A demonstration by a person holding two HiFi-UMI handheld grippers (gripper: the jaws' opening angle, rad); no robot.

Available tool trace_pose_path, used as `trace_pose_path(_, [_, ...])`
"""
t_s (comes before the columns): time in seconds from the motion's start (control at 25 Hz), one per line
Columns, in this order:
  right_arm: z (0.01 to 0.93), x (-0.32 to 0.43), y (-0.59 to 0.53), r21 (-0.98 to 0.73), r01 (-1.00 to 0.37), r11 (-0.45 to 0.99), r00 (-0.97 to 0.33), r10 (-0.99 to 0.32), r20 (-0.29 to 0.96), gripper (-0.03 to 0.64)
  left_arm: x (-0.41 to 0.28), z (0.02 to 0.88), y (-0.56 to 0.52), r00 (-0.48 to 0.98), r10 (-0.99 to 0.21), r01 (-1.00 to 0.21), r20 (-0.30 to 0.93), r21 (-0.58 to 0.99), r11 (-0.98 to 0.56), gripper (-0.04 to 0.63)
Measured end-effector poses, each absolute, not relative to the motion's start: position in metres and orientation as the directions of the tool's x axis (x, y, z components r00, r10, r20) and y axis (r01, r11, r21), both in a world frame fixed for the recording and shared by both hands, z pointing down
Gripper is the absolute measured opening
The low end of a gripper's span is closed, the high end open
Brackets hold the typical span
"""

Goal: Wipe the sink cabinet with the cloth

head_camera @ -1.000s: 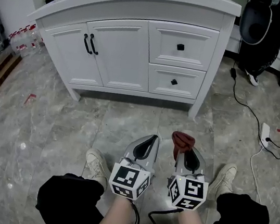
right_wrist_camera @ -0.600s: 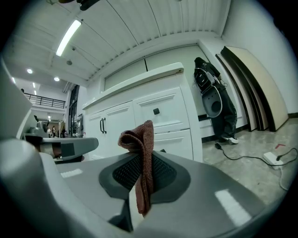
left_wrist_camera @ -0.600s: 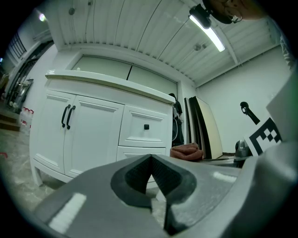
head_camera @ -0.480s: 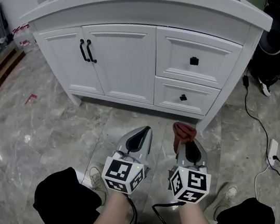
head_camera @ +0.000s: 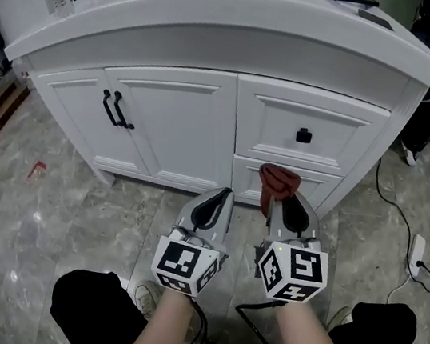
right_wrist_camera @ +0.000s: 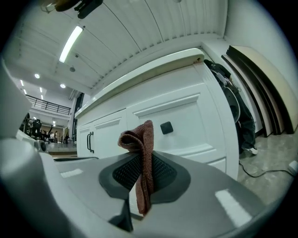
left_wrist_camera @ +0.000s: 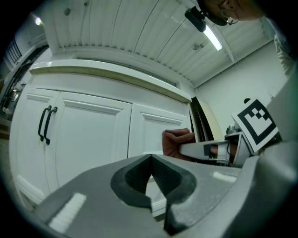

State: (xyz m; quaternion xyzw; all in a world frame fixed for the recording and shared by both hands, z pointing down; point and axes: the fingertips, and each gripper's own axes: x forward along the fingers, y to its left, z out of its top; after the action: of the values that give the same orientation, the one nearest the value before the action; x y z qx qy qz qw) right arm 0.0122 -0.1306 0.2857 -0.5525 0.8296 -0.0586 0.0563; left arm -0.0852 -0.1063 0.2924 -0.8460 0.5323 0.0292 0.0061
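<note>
The cloth (head_camera: 277, 182) near sink cabinet (head_camera: 168, 123) front

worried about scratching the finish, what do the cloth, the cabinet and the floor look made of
Cloth: soft rust-brown fabric, probably microfibre or terry; fuzzy nap, limp folds.
Cabinet: likely painted wood or board, smooth white satin finish; panelled doors, soft sheen.
Floor: looks like polished grey marble-pattern tile; veining, joint lines, glossy highlights.
</note>
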Motion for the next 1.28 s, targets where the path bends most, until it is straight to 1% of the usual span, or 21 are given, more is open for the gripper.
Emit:
trace_pose_path(0.16, [0.249,-0.008,-0.166,-0.117,-0.899,0.423,-0.412,-0.905,-0.105,0.075,-0.098,0.278,-0.142,0.429,-0.900,-0.903,-0.071,-0.022,-0.429,0.000])
trace_pose_path(0.4, [0.206,-0.041,-0.204,-0.093,-0.870,0.484,-0.467,-0.869,-0.162,0.075,-0.124,0.256,-0.183,0.397,-0.911,-0.917,-0.109,-0.019,-0.397,0.000])
trace_pose_path(0.64, [0.181,-0.061,-0.219,-0.063,-0.848,0.526,-0.507,-0.841,-0.190,0.077,-0.127,0.239,-0.199,0.399,-0.906,-0.917,-0.141,-0.032,-0.398,0.000])
trace_pose_path(0.8, [0.181,-0.054,-0.219,-0.053,-0.849,0.526,-0.508,-0.839,-0.196,0.078,-0.118,0.240,-0.200,0.414,-0.898,-0.910,-0.148,-0.034,-0.414,0.000])
trace_pose_path(0.96, [0.179,-0.038,-0.220,-0.047,-0.866,0.498,-0.480,-0.853,-0.204,0.078,-0.103,0.248,-0.196,0.450,-0.884,-0.893,-0.128,-0.051,-0.447,0.000])
trace_pose_path(1.28, [0.185,0.000,-0.223,-0.051,-0.896,0.441,-0.425,-0.886,-0.185,0.078,-0.080,0.262,-0.190,0.498,-0.861,-0.867,-0.106,-0.034,-0.497,0.000])
